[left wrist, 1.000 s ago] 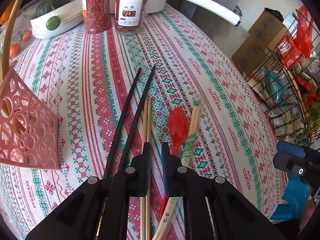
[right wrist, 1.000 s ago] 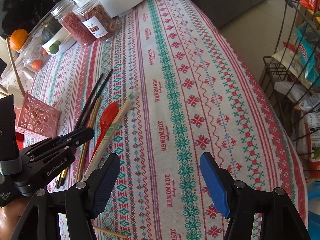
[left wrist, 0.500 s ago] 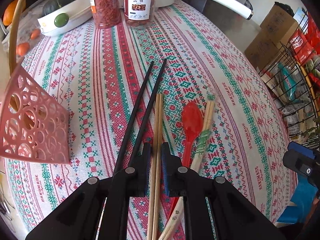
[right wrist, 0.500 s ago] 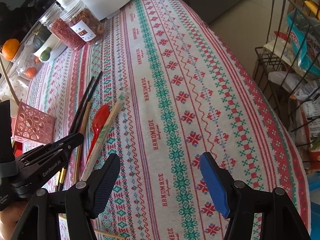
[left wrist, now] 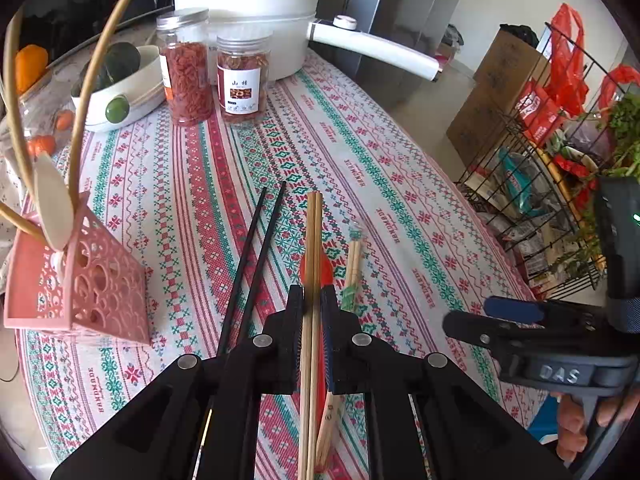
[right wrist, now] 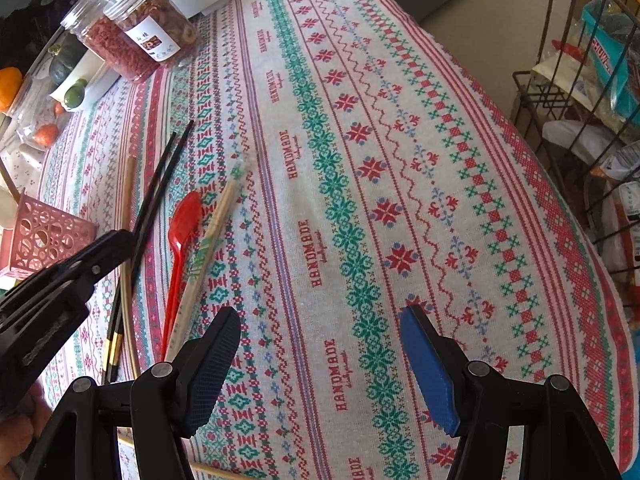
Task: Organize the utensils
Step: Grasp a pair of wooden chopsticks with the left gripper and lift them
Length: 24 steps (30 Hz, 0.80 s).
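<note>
One patterned tablecloth (right wrist: 360,160) covers the table beside wire racks (right wrist: 580,100).

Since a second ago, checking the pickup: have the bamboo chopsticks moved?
Yes. The bamboo chopsticks, clamped in the left gripper, have lifted off the tablecloth, now overlapping the red spoon.

Left tongs (left wrist: 311,300) clamped, angled down; right tongs (right wrist: 320,344) gaping.
</note>
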Available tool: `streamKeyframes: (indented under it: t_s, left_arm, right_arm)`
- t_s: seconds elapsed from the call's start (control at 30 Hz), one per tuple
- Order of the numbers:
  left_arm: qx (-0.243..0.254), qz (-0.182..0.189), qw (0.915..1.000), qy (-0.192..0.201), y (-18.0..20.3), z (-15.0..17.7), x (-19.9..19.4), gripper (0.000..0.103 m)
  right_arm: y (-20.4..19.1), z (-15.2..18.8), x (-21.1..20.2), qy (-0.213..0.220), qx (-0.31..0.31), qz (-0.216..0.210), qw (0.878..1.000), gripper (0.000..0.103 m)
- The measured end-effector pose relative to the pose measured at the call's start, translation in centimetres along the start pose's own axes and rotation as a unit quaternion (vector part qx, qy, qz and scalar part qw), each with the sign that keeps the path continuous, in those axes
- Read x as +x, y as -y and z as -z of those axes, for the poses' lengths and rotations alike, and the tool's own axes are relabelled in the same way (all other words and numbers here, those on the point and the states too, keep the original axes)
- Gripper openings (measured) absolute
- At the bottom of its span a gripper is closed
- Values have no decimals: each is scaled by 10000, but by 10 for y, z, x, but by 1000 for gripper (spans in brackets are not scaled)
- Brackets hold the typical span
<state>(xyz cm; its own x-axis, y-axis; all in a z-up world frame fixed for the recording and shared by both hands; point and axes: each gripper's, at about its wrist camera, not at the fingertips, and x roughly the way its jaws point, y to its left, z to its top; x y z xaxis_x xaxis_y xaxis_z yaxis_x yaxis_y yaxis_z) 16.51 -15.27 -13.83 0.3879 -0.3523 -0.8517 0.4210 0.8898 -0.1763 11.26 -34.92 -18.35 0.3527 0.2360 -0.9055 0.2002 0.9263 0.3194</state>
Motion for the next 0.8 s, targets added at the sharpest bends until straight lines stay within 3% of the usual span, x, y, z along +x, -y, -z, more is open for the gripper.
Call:
streamKeyframes:
  t_s: [0.37,0.53,0.73,0.8]
  left_arm:
    - [-267,206,9972,672,-50,40,-88,9]
    - [-435,181,9932,1060,-75,50,-122,9]
    - [-547,143,9919,1134,-92,58,-133,9]
    - [-588,132,9915,1156,-96,61,-135,9]
  right_arm:
    - [-44,-16,33,-90,-349,28,9993,69]
    - [-66,-24,58,-224,-494,221,9983,52]
    - [-89,-32,71,-155,-803,983,9918,23]
    - [-88,-35,73,-97,-789,992,9919,15]
